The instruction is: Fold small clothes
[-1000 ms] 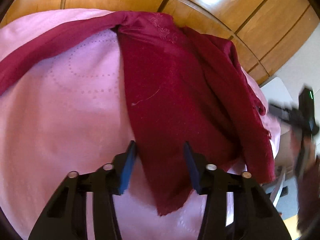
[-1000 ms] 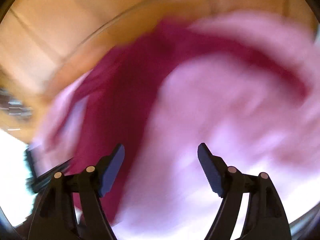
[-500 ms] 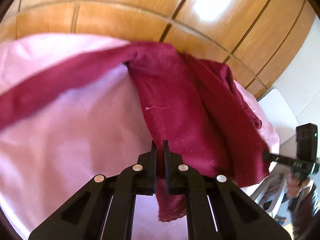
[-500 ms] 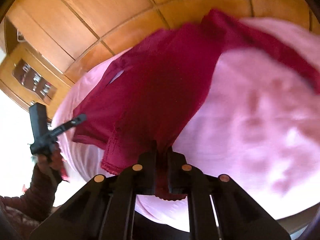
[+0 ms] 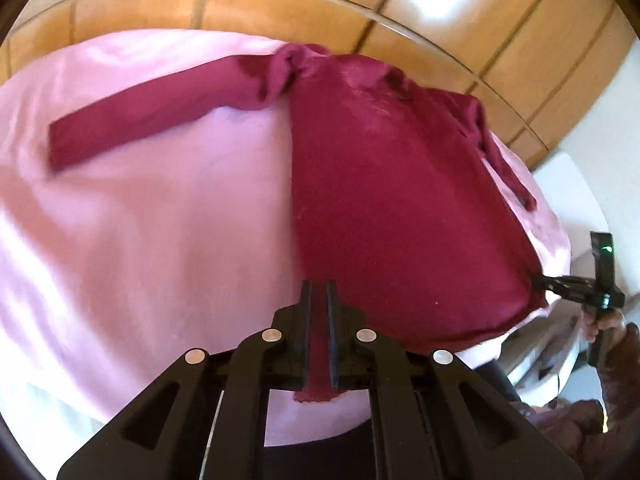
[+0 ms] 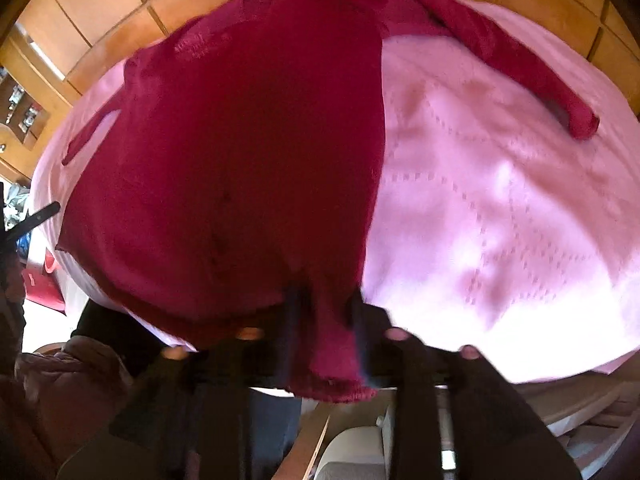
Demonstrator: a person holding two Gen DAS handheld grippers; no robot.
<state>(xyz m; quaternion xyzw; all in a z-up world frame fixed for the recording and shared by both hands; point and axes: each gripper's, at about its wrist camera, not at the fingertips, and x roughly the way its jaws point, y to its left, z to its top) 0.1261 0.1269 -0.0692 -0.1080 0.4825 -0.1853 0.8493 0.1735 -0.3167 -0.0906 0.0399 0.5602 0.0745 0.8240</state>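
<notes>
Left gripper clamps the hem of a red top spread on a pink bed, while the right gripper's jaws open around the other hem corner, apparently mid-flattening; next, folding in the outstretched sleeve.
</notes>
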